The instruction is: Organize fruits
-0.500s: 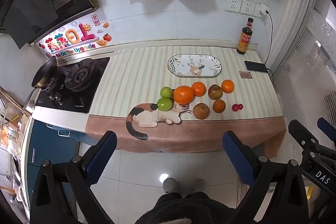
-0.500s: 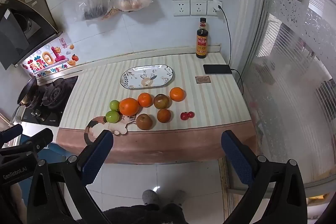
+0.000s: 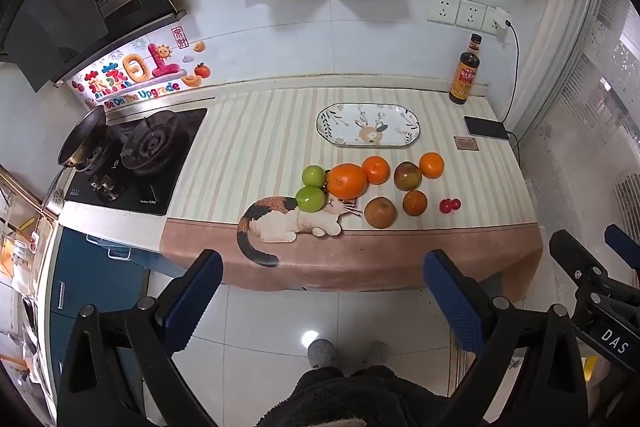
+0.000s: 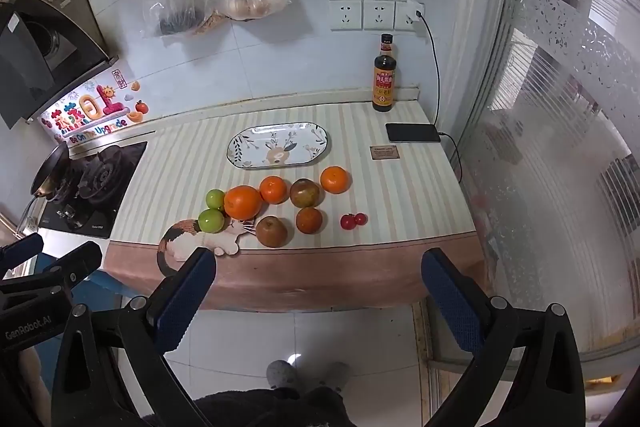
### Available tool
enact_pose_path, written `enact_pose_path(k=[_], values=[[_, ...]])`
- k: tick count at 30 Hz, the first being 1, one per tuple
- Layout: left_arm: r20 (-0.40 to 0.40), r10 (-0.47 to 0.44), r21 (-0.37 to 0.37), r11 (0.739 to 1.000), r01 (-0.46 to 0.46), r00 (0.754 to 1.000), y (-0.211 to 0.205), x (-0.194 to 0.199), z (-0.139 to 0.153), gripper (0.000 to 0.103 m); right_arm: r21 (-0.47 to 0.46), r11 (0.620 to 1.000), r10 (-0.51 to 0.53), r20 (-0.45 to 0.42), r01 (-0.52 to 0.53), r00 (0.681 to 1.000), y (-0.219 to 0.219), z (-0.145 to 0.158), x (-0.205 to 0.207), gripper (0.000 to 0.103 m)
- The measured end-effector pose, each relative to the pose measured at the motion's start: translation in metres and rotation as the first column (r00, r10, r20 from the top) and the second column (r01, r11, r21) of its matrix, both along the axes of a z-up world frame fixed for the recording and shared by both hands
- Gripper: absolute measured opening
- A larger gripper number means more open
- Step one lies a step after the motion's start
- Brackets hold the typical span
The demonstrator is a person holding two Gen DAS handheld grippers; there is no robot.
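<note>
So nothing has shifted in the last half second: the left gripper (image 3: 322, 297) and right gripper (image 4: 318, 293) hang spread and empty short of the counter, loose round fruits (image 3: 347, 181) lie beside the bare oval patterned plate (image 3: 326, 121), sorting unstarted.

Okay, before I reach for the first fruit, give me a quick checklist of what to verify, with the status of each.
1. Left gripper open, nothing in it: ok.
2. Right gripper open, nothing in it: ok.
3. Plate free to take fruit: ok.
4. Big orange clear of its neighbours: not ok, green apples crowd it.
5. Cherry tomatoes away from the counter edge: ok.
6. Phone and cable out of the path: ok.
</note>
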State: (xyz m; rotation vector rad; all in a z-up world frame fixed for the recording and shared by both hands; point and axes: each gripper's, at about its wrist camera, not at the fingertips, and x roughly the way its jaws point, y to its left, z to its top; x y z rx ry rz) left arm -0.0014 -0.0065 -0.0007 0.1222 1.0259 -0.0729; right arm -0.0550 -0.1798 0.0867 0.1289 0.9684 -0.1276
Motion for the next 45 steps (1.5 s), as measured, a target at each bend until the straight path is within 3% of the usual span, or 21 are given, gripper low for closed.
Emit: enact_pose_path(k=[45], values=[[0.002,0.015,-0.021,1.0,-0.015,1.0,0.014,-0.002,0.001,0.103,0.014,1.0,0.016,-0.004,-0.016,1.0,0.006,0.004,-0.003,0.103]])
